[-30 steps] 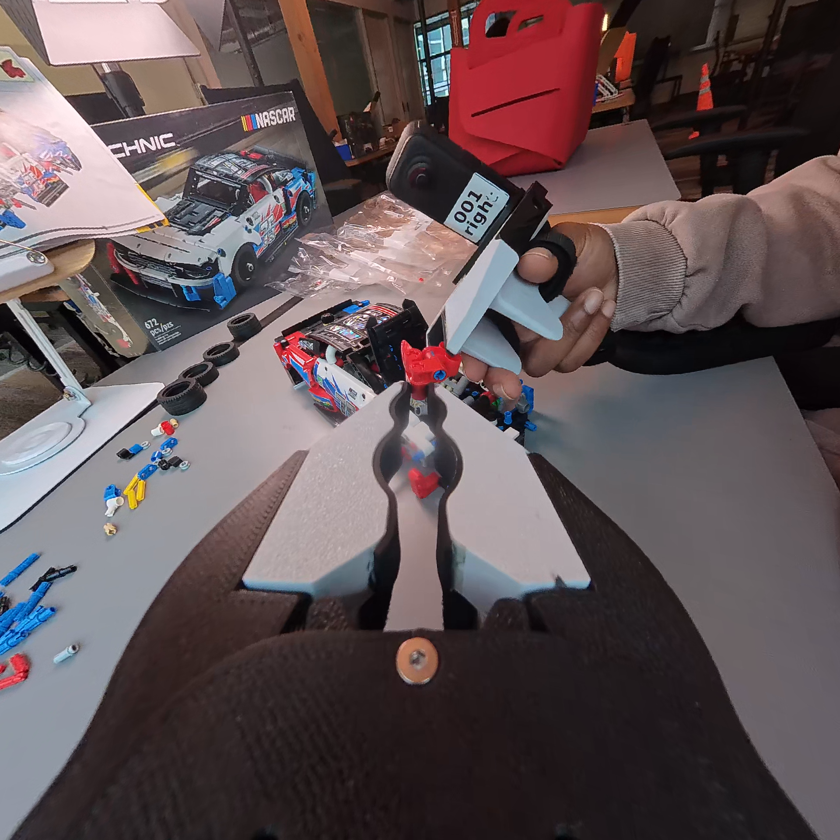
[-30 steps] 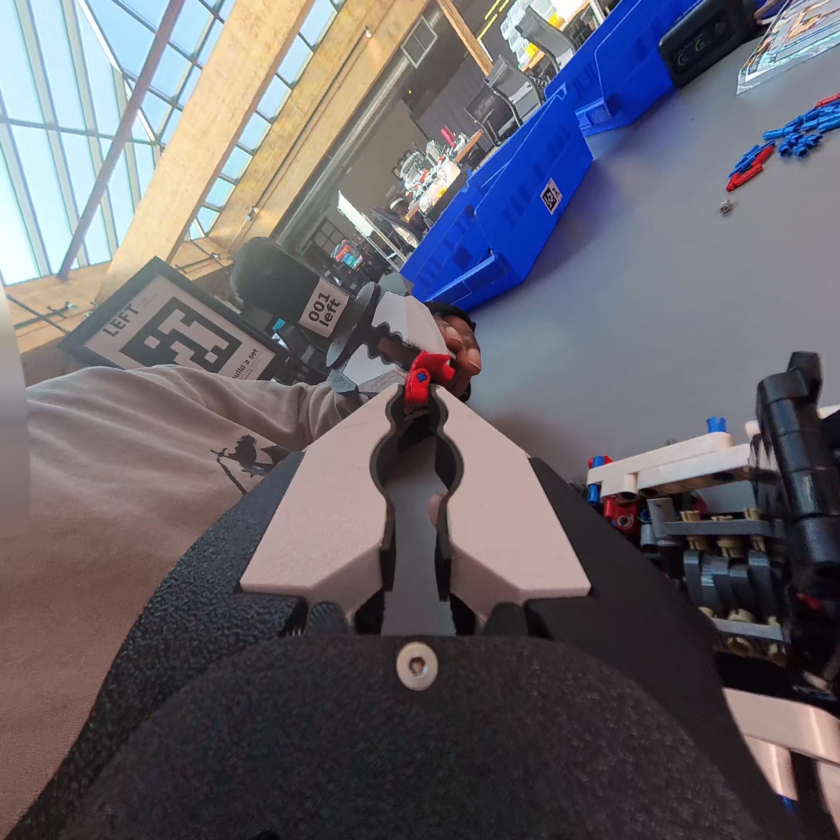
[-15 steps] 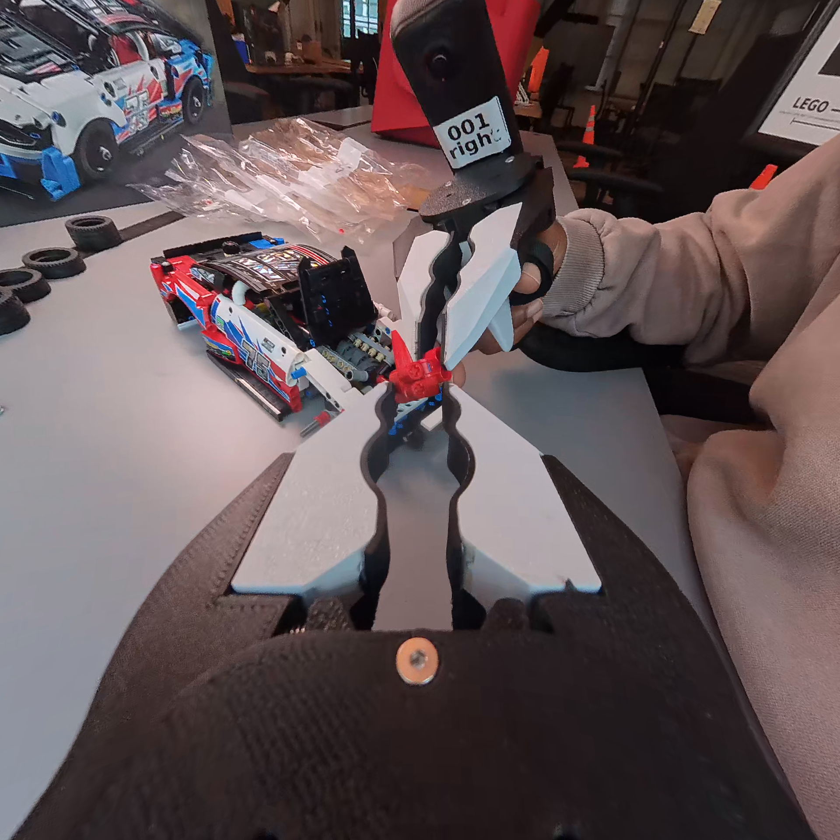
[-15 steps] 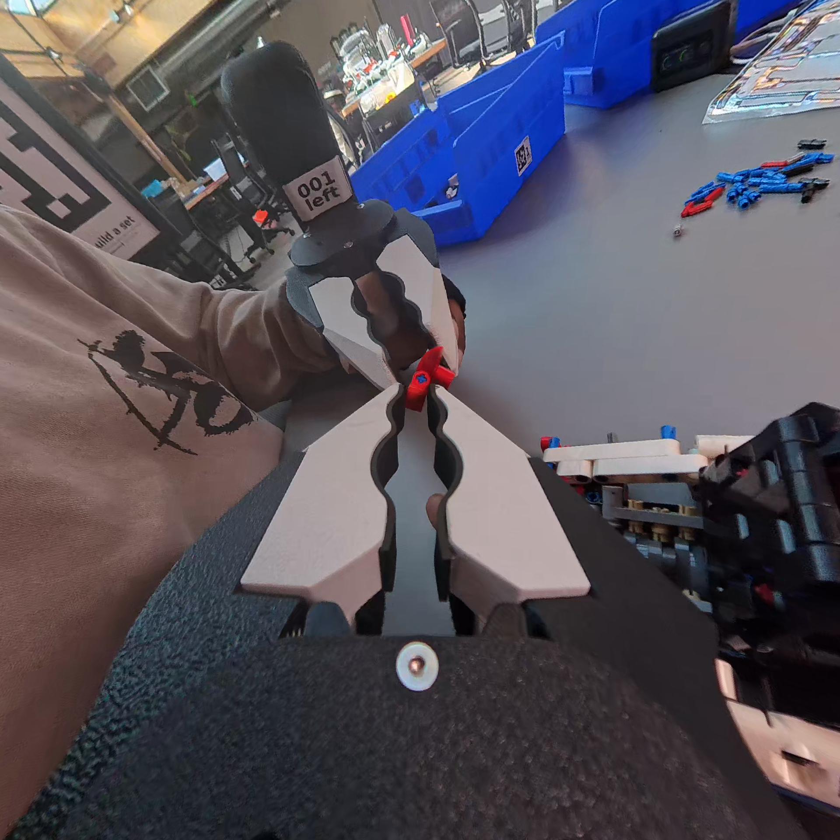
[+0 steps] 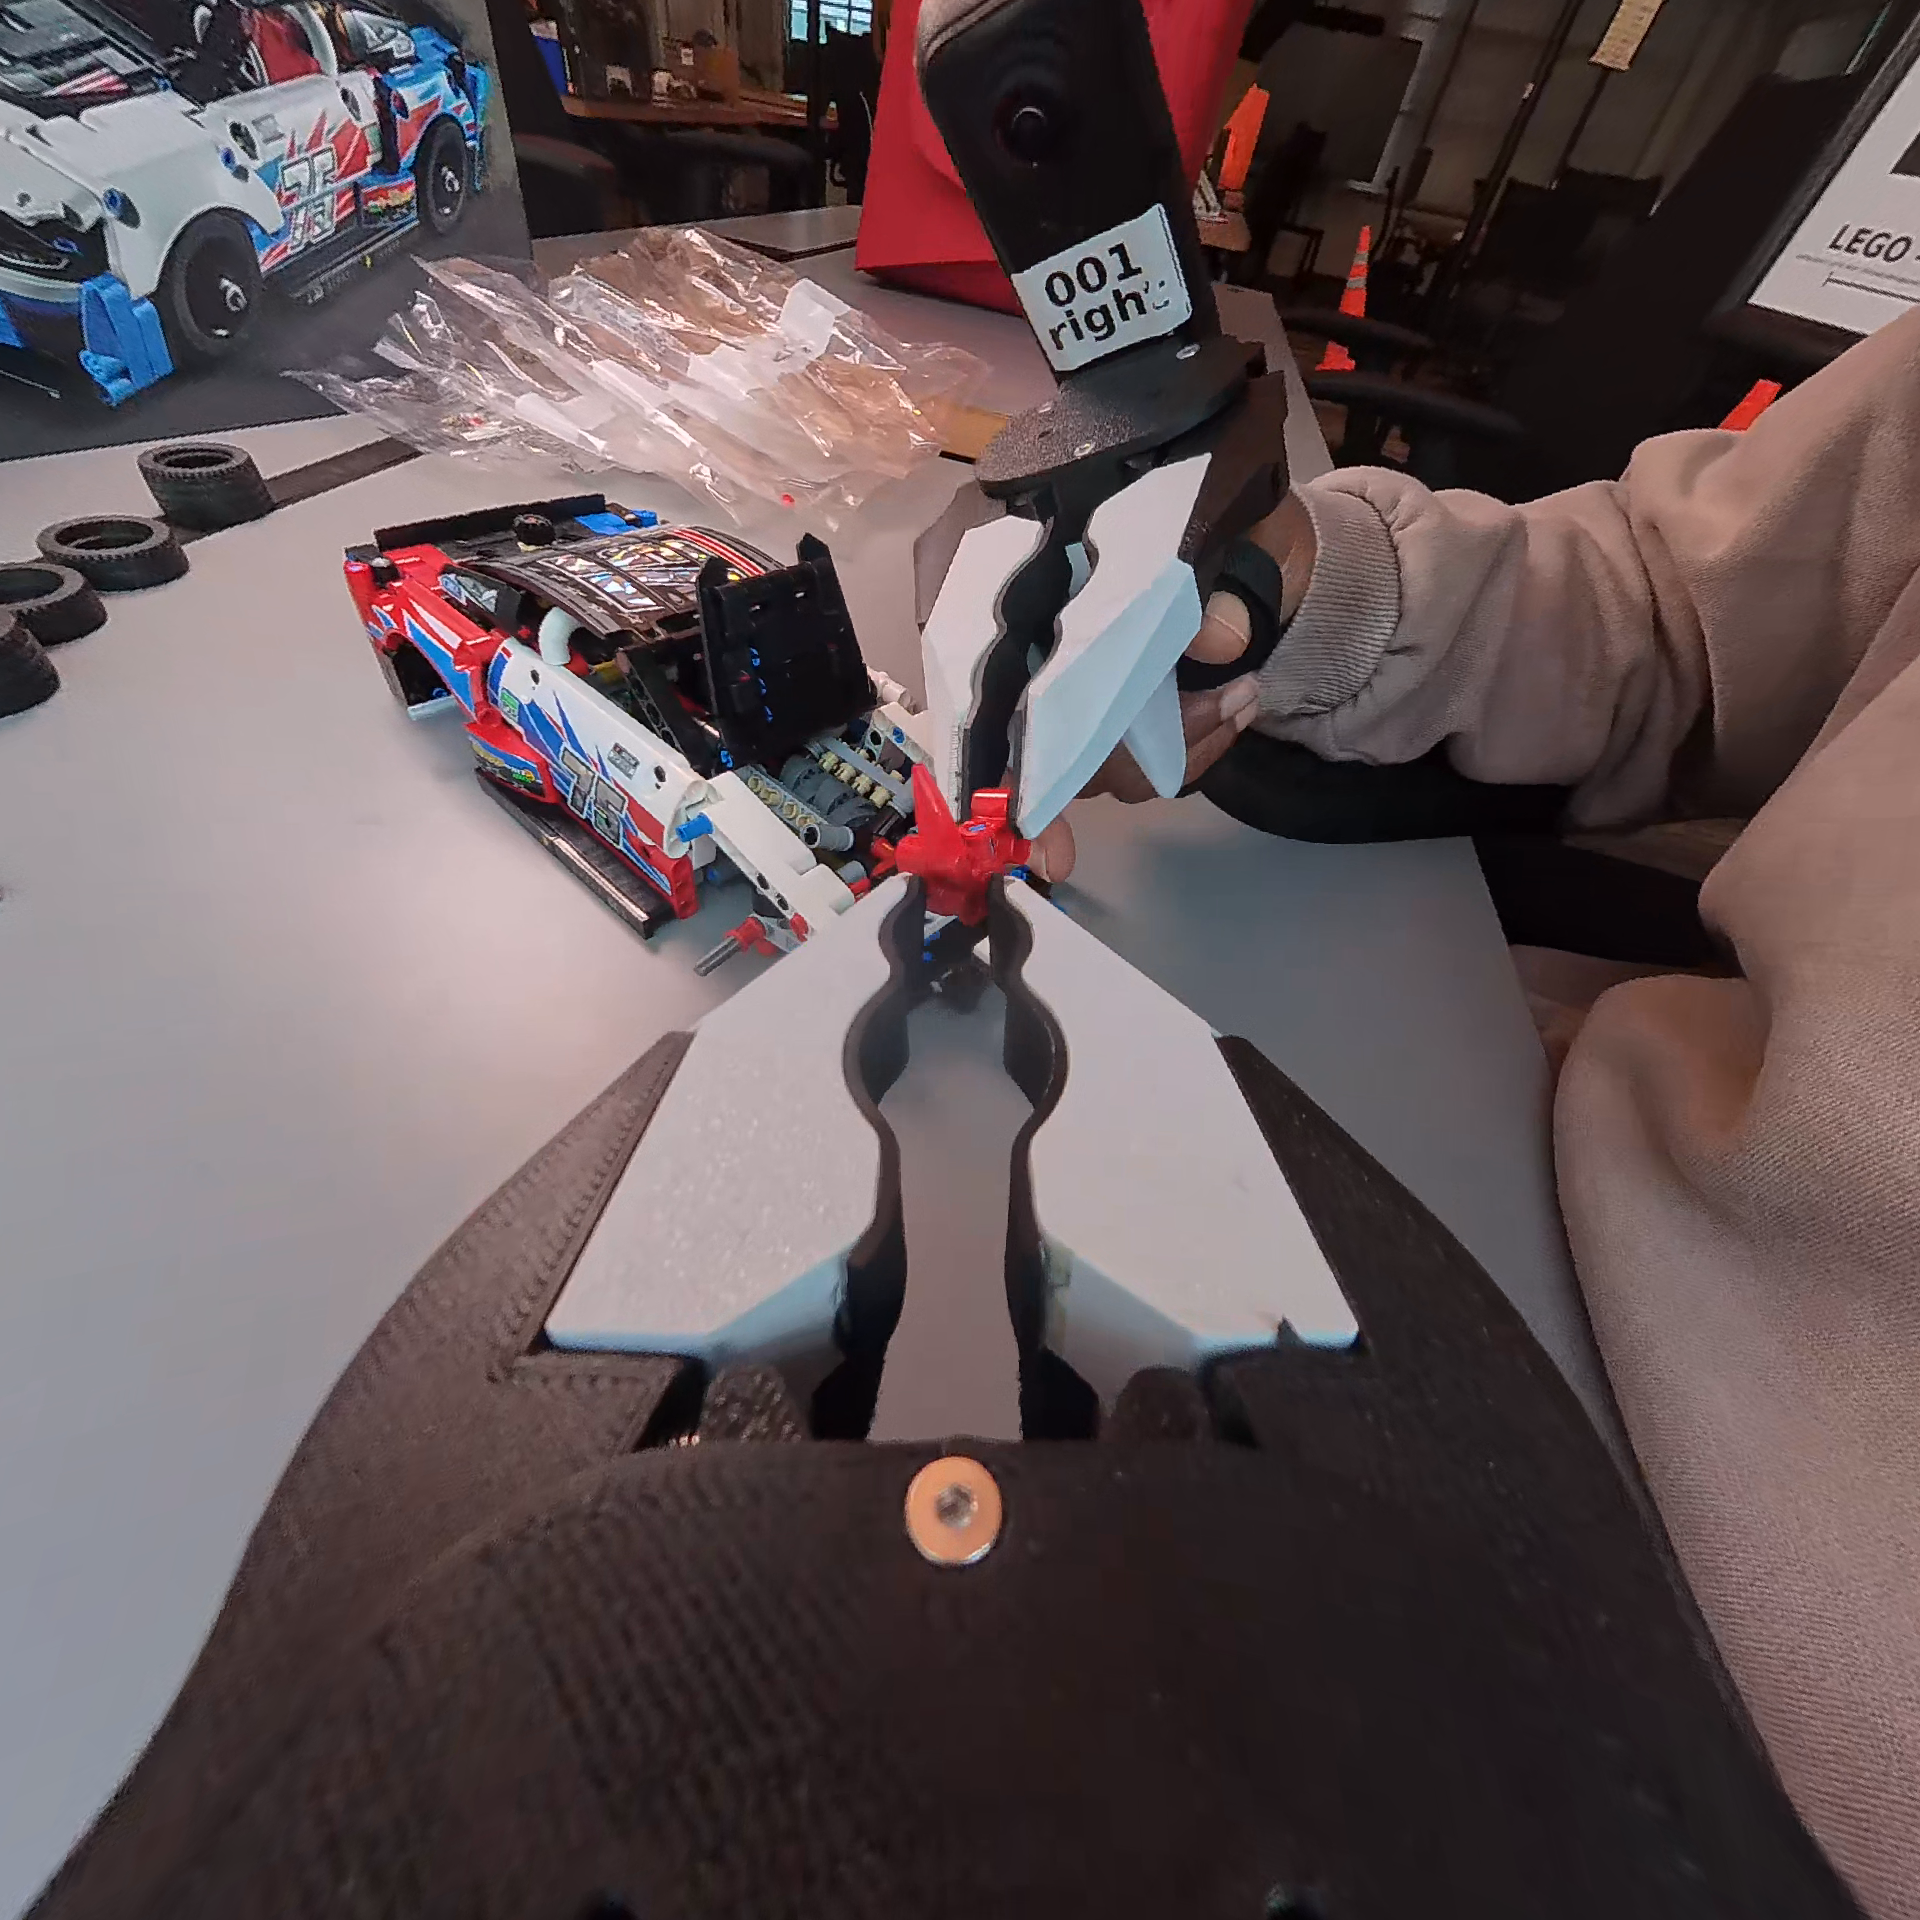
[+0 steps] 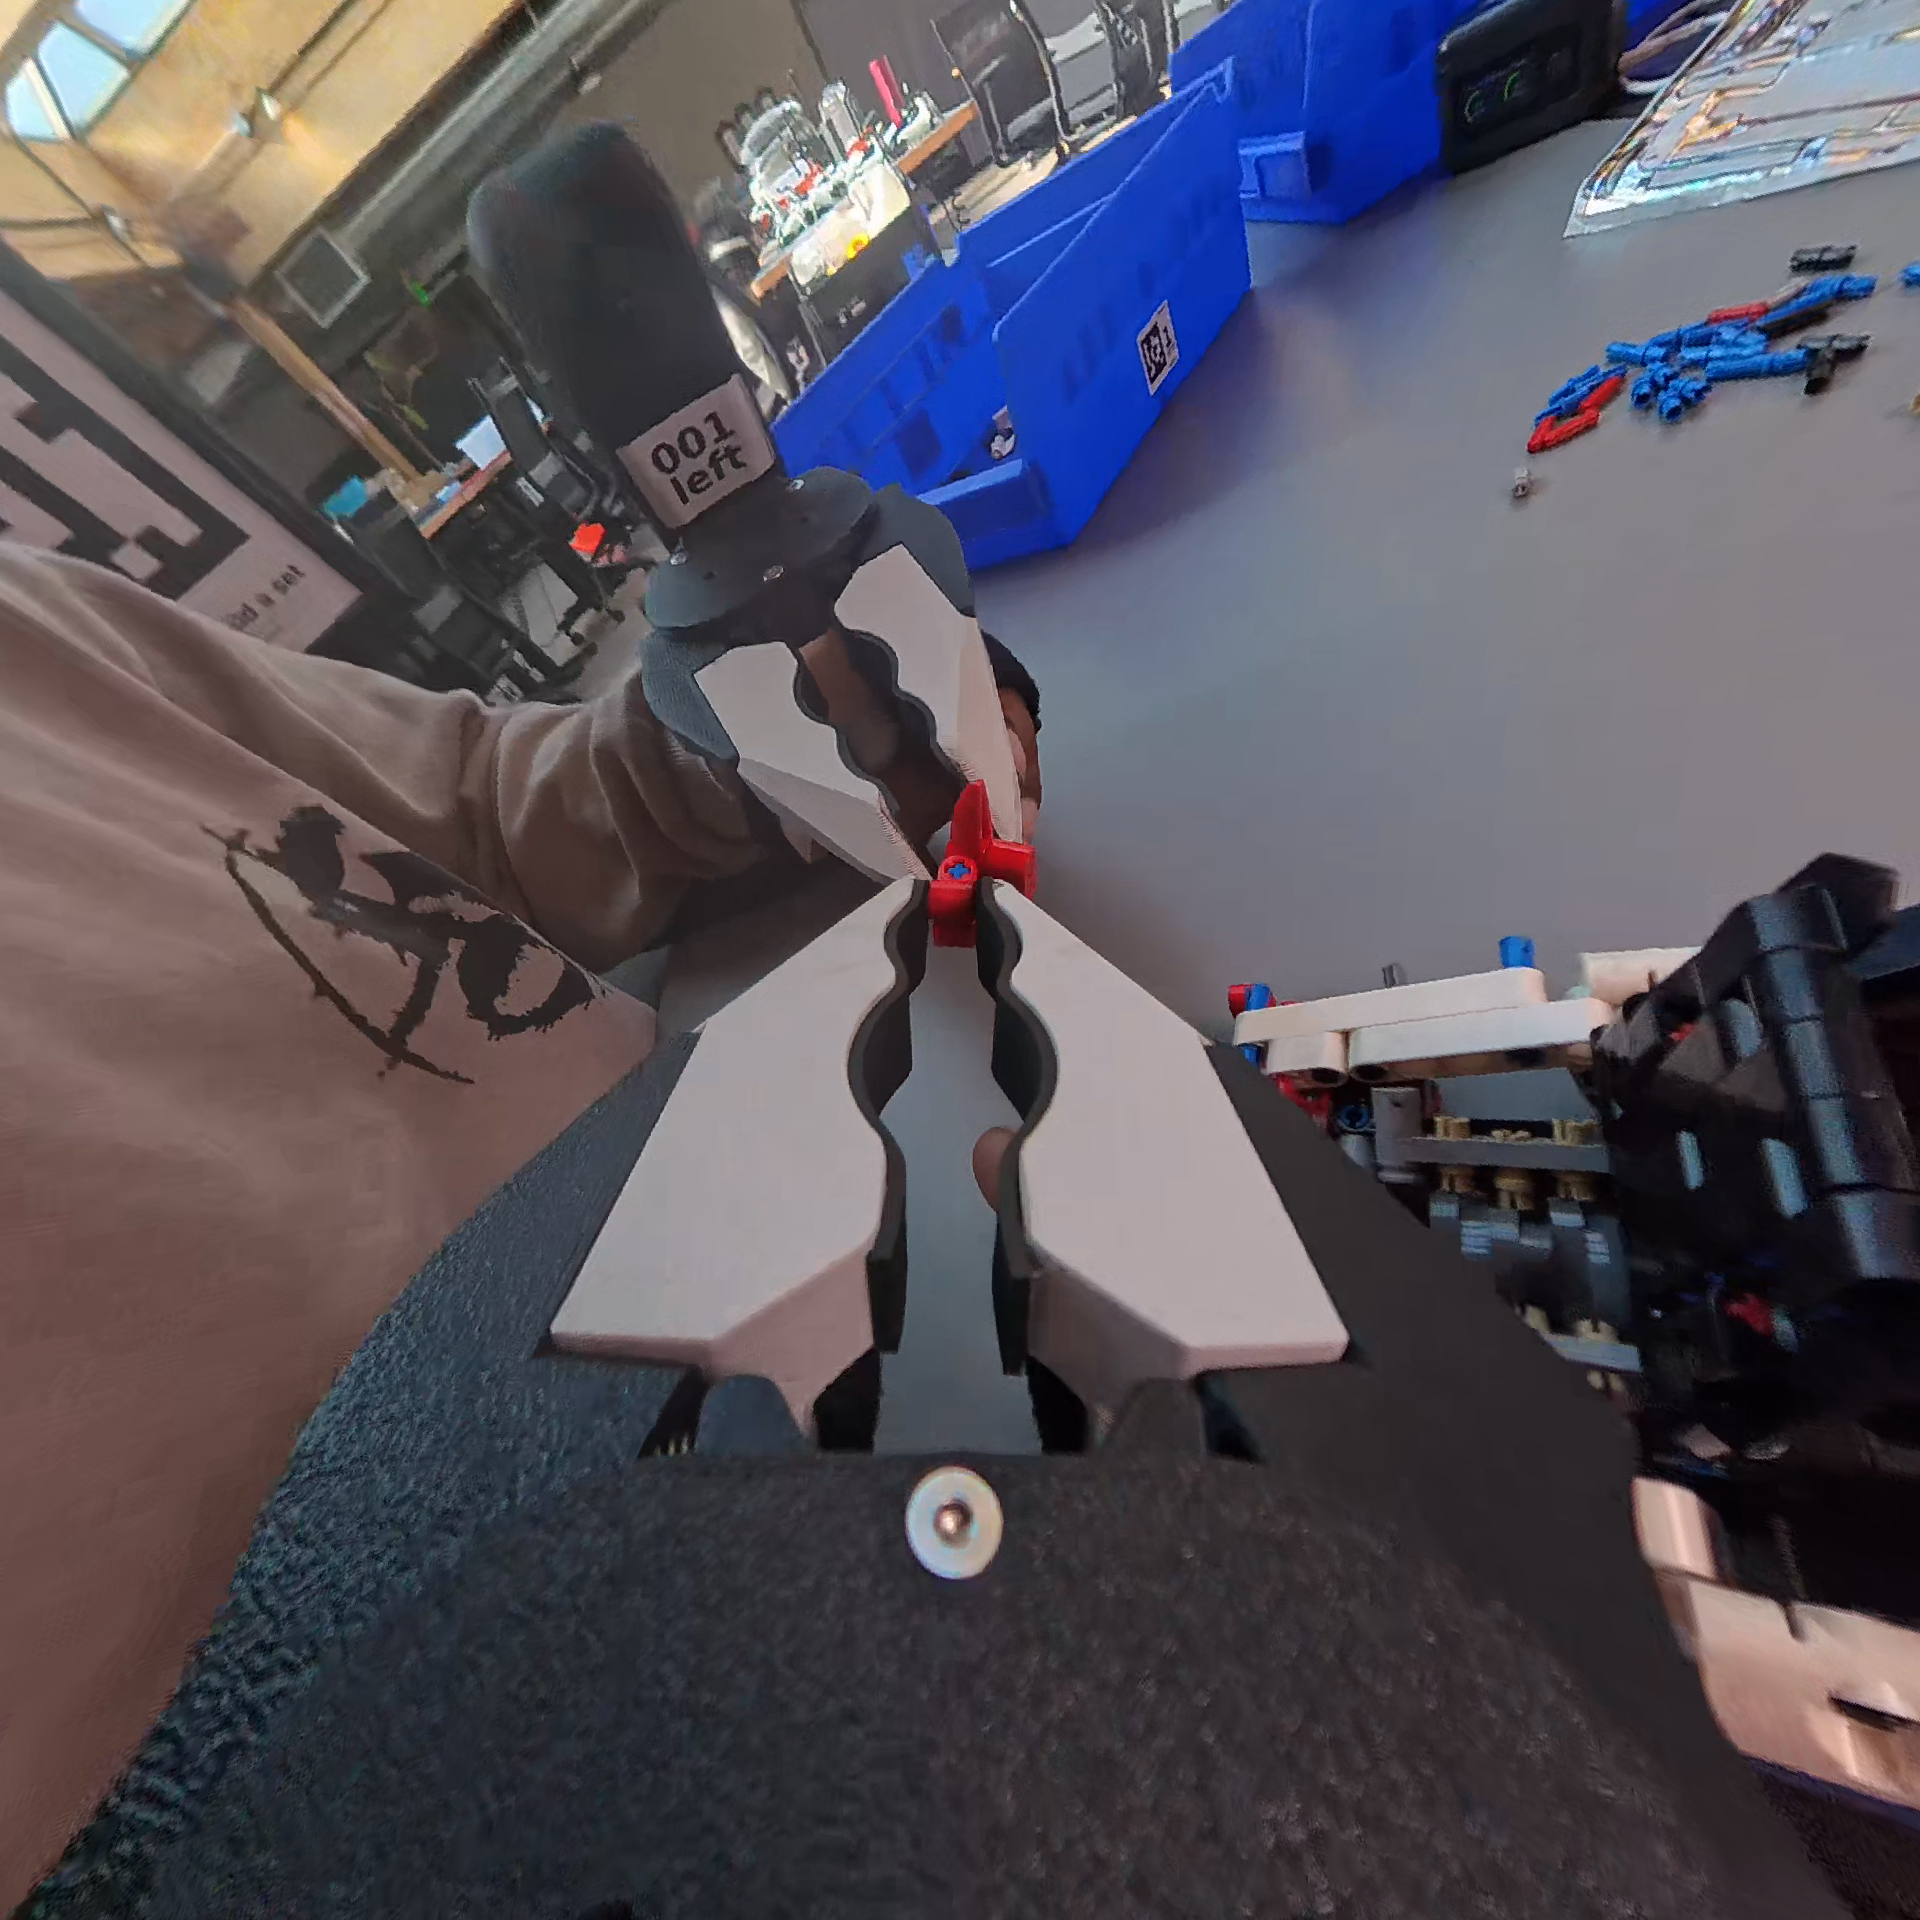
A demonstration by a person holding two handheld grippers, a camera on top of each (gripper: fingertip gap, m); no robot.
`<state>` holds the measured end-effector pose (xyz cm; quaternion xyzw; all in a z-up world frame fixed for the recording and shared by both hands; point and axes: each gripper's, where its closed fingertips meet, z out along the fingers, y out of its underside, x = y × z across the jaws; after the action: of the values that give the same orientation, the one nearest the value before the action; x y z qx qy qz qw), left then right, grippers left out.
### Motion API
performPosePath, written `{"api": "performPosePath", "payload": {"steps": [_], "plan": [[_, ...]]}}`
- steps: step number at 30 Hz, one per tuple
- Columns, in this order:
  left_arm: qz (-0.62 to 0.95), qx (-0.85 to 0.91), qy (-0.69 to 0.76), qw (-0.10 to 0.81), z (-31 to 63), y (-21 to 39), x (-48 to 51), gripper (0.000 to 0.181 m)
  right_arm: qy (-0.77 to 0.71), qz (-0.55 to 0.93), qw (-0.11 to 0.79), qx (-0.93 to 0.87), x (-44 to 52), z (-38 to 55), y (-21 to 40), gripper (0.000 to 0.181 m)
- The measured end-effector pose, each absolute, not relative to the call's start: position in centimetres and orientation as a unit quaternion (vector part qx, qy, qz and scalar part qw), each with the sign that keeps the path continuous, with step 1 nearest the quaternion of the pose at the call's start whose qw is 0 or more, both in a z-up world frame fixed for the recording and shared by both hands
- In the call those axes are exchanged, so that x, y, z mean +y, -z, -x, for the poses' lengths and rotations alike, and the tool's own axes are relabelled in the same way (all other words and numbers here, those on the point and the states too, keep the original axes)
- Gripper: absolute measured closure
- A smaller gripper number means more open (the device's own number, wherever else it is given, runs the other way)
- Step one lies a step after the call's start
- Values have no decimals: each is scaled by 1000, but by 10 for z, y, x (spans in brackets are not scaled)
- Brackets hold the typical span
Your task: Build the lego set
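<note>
A small red lego piece (image 5: 951, 854) with a blue pin sits between the tips of both grippers, just above the grey table by the car's open rear. My left gripper (image 5: 951, 902) is shut on its lower end. My right gripper (image 6: 954, 902) is shut on the same red piece (image 6: 968, 871) from the opposite side. In the left wrist view the right gripper (image 5: 989, 826) points down at the piece. In the right wrist view the left gripper (image 6: 971, 847) meets it tip to tip. The part-built red, white and blue lego car (image 5: 582, 675) lies just left of the piece.
The car's rear end (image 6: 1621, 1122) is close on the right. Black tyres (image 5: 203, 483) lie at far left, with empty plastic bags (image 5: 675, 364) and the set's box (image 5: 208, 187) behind the car. Loose blue and red pieces (image 6: 1714, 353) and blue bins (image 6: 1091, 343) are farther off. A person's sleeve (image 5: 1558, 623) crosses the table edge. The tips of both grippers are at nearly the same place.
Both grippers have swung round and come lower, next to the car's rear. The right gripper now stands more upright over the piece. The red piece stays held between the tips.
</note>
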<state>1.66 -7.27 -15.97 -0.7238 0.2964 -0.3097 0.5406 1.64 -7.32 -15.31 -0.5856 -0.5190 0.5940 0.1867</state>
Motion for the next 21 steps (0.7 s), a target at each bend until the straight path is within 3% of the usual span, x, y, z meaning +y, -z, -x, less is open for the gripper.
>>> {"api": "performPosePath", "payload": {"steps": [5, 21], "plan": [[698, 339, 258, 575, -14, 152, -75, 153, -660, 623, 82, -411, -77, -11, 144, 177], [698, 348, 245, 576, -13, 147, -76, 164, -705, 624, 45, -334, -72, -9, 137, 176]]}}
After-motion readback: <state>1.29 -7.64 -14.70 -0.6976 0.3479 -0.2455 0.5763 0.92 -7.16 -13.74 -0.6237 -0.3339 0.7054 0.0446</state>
